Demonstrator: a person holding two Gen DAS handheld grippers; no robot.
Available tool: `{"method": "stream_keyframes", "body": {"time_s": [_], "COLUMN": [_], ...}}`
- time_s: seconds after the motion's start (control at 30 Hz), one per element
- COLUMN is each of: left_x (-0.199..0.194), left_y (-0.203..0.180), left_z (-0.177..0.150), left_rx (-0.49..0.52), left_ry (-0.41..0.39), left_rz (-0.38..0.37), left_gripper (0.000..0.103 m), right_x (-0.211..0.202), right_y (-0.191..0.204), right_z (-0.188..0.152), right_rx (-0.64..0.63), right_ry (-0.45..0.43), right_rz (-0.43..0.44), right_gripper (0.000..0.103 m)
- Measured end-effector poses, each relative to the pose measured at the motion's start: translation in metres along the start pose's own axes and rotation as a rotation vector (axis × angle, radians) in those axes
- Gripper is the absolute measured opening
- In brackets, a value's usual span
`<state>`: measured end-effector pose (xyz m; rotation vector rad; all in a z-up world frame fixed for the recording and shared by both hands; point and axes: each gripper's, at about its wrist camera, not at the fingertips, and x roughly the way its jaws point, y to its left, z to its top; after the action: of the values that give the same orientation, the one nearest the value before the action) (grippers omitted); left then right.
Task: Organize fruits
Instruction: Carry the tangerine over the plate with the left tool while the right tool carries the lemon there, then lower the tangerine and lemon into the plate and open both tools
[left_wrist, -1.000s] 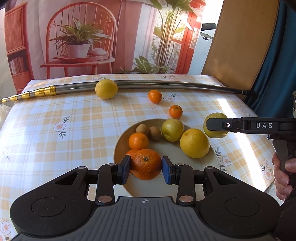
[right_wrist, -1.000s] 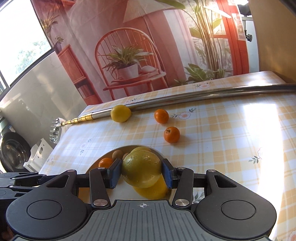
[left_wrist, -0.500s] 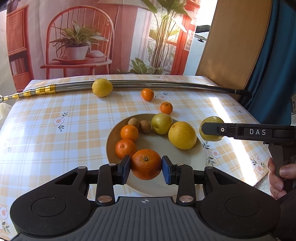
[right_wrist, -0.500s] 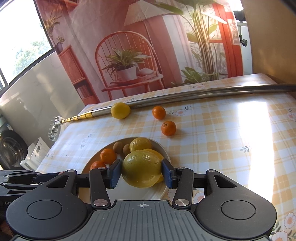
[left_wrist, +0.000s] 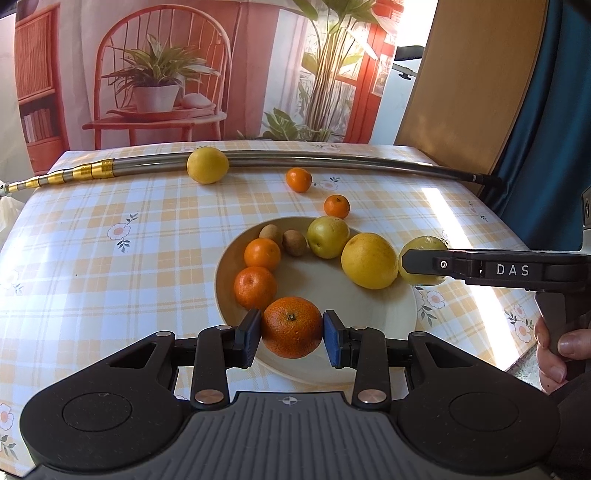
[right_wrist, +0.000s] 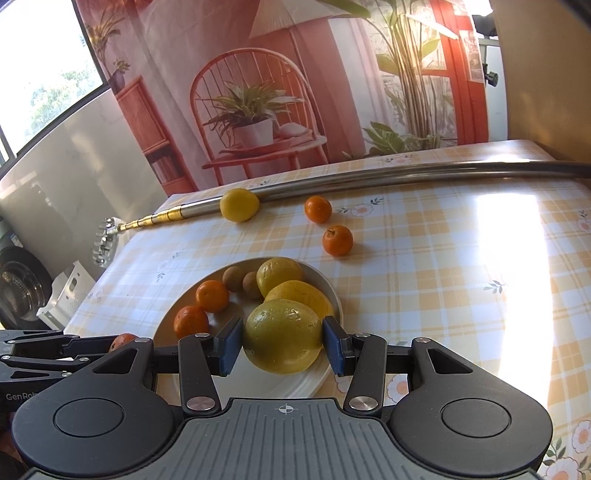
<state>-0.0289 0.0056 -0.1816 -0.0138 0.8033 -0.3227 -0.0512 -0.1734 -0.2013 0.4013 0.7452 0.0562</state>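
My left gripper (left_wrist: 291, 334) is shut on a large orange (left_wrist: 291, 321), held over the near rim of a cream plate (left_wrist: 332, 295). On the plate lie two oranges (left_wrist: 262, 254), two kiwis (left_wrist: 294, 242), a yellow-green apple (left_wrist: 328, 236) and a big yellow citrus (left_wrist: 369, 260). My right gripper (right_wrist: 282, 345) is shut on a yellow-green fruit (right_wrist: 282, 332) above the plate's right rim (right_wrist: 334, 295), beside the big citrus. Loose on the cloth are a yellow fruit (left_wrist: 207, 165) and two tangerines (left_wrist: 299, 180) (left_wrist: 337, 206).
A long metal pole (left_wrist: 351, 162) with a gold telescopic end lies across the far side of the checked tablecloth (left_wrist: 110, 277), touching the yellow fruit. A hand (left_wrist: 554, 354) grips the right tool. A printed backdrop stands behind; the table's right edge is sunlit.
Both grippers have drawn back from the plate with their fruit still held, so more of the plate shows. The fruit on the plate and cloth has not moved.
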Motion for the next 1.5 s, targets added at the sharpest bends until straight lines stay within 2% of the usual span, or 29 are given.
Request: {"method": "stream_keyframes", "body": {"time_s": [0.47, 0.73, 1.1, 1.5], "left_x": [0.012, 0.022, 0.037, 0.045], "left_y": [-0.007, -0.005, -0.010, -0.009], "left_z": [-0.005, -0.002, -0.003, -0.003], "left_rx": [0.061, 0.108, 0.196, 0.214], "left_ry": [0.030, 0.026, 0.035, 0.046], "left_rz": [0.018, 0.062, 0.101, 0.132], "left_gripper": [0.038, 0.038, 0.038, 0.038], "right_x": [0.019, 0.028, 0.032, 0.025], "right_y": [0.007, 0.012, 0.010, 0.010], "right_z": [-0.010, -0.016, -0.018, -0.019], "right_rx": [-0.066, -0.155, -0.151, -0.147], "right_ry": [0.060, 0.071, 0.077, 0.058], "right_rz": [0.014, -0.008, 0.006, -0.006], "right_gripper": [0.043, 0.043, 0.044, 0.044]}}
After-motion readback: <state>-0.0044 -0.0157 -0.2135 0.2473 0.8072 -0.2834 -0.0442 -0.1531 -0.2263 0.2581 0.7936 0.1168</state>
